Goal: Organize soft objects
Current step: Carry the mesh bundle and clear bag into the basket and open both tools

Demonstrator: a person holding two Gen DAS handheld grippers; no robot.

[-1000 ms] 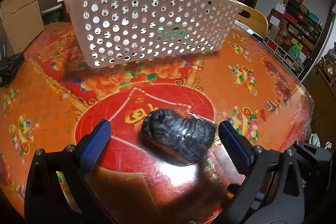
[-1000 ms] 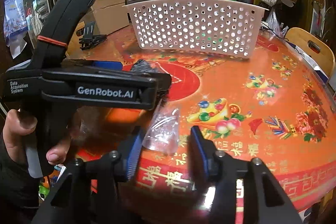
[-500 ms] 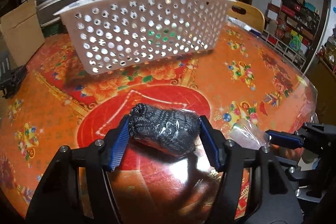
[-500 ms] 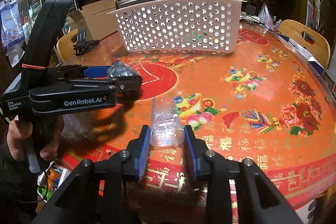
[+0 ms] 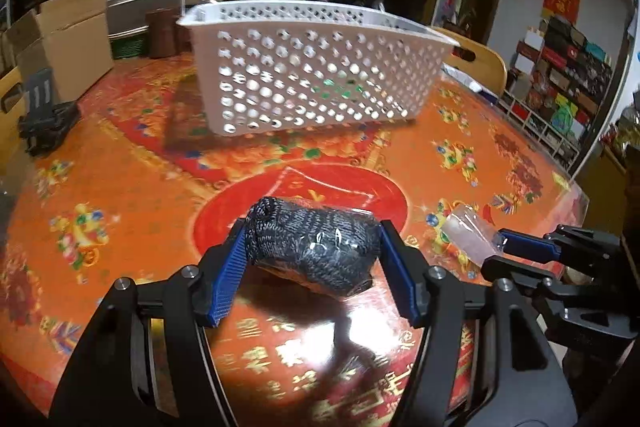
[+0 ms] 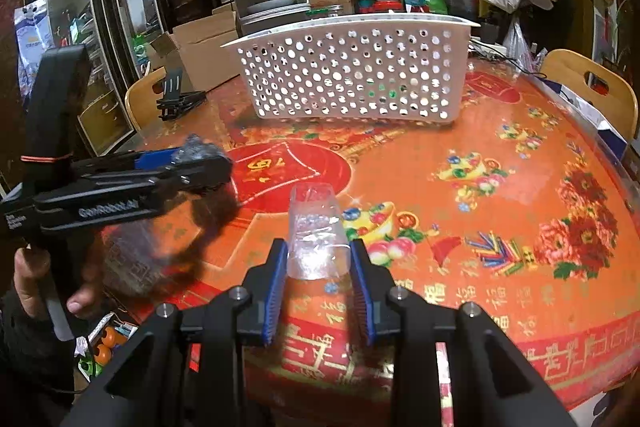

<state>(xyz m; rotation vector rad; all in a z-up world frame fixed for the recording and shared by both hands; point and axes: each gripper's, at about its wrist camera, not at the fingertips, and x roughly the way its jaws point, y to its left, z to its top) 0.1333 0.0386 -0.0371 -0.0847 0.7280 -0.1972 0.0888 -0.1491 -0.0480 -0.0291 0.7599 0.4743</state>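
Note:
My left gripper [image 5: 314, 251] is shut on a dark grey knitted bundle wrapped in clear film [image 5: 316, 247] and holds it above the table. It also shows in the right wrist view [image 6: 196, 153]. My right gripper [image 6: 318, 269] is shut on a clear plastic packet [image 6: 316, 231], also lifted; the packet shows in the left wrist view [image 5: 468, 233]. A white perforated basket [image 5: 316, 75] stands at the far middle of the table, seen too in the right wrist view [image 6: 352, 71].
The round table [image 6: 520, 195] has a glossy red and orange cloth. A black folding stand [image 5: 44, 119] sits at the far left. Cardboard boxes [image 5: 60, 35], stacked containers, bags and wooden chairs [image 6: 592, 91] surround the table.
My left gripper closed on the knitted bundle and lifted it. My right gripper closed further on the clear packet and raised it. Both views pulled back from the basket.

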